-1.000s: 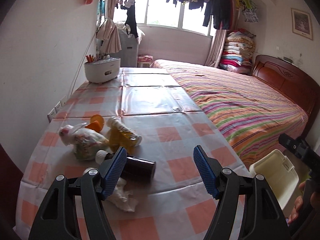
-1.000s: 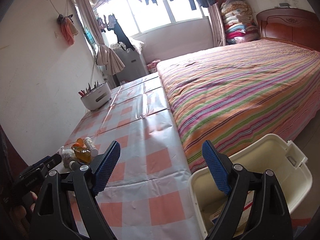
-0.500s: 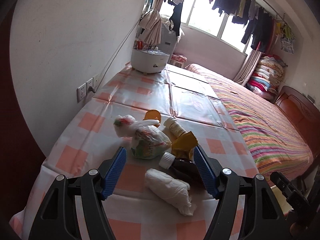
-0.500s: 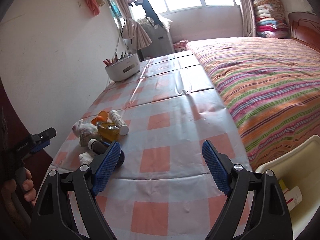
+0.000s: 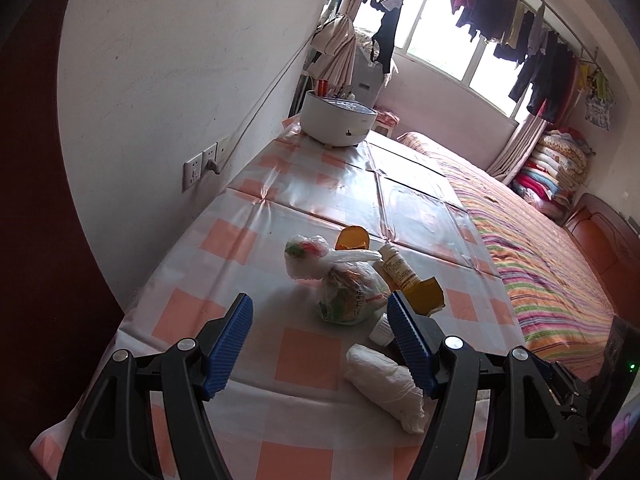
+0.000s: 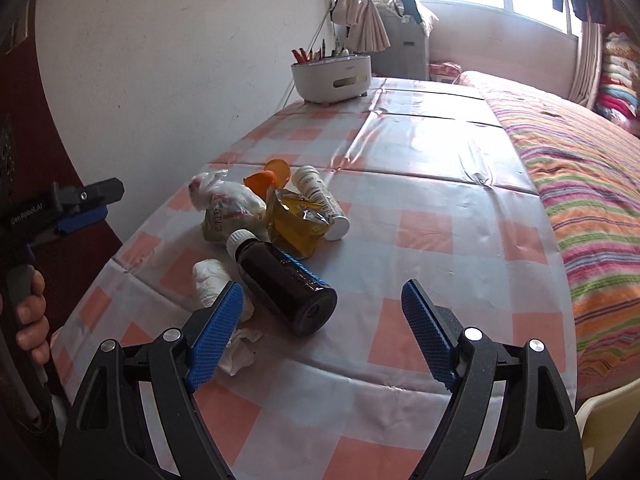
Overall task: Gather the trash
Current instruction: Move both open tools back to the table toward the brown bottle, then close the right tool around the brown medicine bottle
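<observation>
A pile of trash lies on the checked tablecloth (image 6: 440,216): a dark brown bottle (image 6: 286,282) on its side, a crumpled white tissue (image 6: 216,284), a knotted plastic bag (image 6: 230,208) of scraps, a yellow pouch (image 6: 294,220), a white tube (image 6: 320,200) and orange peel (image 6: 274,172). My right gripper (image 6: 322,330) is open and empty, just before the bottle. My left gripper (image 5: 320,340) is open and empty, facing the plastic bag (image 5: 348,292) and the tissue (image 5: 384,380). It also shows in the right wrist view (image 6: 86,204), left of the pile.
A white organiser (image 6: 332,76) with pens stands at the table's far end by the wall. A striped bed (image 6: 580,184) runs along the table's right side. A cream bin's rim (image 6: 608,420) shows at the lower right. Wall sockets (image 5: 202,166) sit left of the table.
Both grippers have swung left and closer to the trash pile. The bin has nearly left the right wrist view. Both stay open.
</observation>
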{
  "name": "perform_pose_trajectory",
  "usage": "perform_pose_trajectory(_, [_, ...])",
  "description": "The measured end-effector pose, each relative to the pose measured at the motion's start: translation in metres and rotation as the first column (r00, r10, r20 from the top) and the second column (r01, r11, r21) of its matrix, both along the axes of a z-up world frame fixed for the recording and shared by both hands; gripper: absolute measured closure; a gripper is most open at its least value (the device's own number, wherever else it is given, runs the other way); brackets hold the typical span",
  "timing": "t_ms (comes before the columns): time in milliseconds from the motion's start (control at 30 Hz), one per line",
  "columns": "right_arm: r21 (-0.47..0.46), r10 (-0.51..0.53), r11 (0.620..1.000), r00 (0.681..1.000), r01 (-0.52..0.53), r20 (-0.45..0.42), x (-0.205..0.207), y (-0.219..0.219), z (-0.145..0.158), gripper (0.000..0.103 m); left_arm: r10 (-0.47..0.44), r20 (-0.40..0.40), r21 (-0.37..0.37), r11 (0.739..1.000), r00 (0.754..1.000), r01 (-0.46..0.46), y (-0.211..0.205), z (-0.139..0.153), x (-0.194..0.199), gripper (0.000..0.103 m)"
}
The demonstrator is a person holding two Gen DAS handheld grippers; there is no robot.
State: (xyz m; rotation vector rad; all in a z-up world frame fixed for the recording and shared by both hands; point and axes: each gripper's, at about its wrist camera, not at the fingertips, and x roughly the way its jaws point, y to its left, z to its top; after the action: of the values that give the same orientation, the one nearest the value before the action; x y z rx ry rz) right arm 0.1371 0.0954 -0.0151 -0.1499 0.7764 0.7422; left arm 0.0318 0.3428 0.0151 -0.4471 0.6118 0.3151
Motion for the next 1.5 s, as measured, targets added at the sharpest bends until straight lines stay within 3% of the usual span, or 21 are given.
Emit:
perform_pose_trajectory(233, [-0.130, 0.079, 0.989, 0.997, -0.076, 0.014, 0.009, 0.030, -0.011, 0.032, 0.013, -0.019, -0.036, 0.999, 1.000, -0.014, 0.013, -0.002, 0.002, 0.035])
perform_pose_trajectory(300, [-0.170, 0.096, 0.981, 0.995, -0.094, 0.007, 0.011, 0.038, -0.016, 0.042, 0.006, -0.027, -0.045, 0.999, 1.000, -0.007, 0.013, -0.004, 0.003, 0.035])
perform_pose_trajectory(700, [-0.335, 0.199, 0.920, 0.979, -0.205, -0.053, 0.020, 0.075, -0.024, 0.042, -0.009, -0.028, -0.075, 0.997, 1.000, 0.007, 0.015, -0.005, 0.006, 0.035])
perform_pose_trajectory(1000, [-0.543, 0.333, 0.771, 0.938, -0.332, -0.100, 0.019, 0.106, -0.028, 0.039, -0.010, -0.032, -0.109, 0.994, 0.999, 0.006, 0.018, -0.008, 0.007, 0.035])
perform_pose_trajectory(1300, [-0.638, 0.434, 0.655, 0.893, -0.405, -0.121, 0.021, 0.124, -0.028, 0.026, -0.008, -0.038, -0.135, 0.991, 0.999, 0.003, 0.024, -0.010, 0.009, 0.035])
perform_pose_trajectory(1500, [-0.652, 0.495, 0.592, 0.852, -0.474, -0.170, 0.021, 0.133, -0.033, 0.025, -0.004, -0.045, -0.153, 0.988, 0.999, -0.003, 0.025, -0.012, 0.010, 0.035])
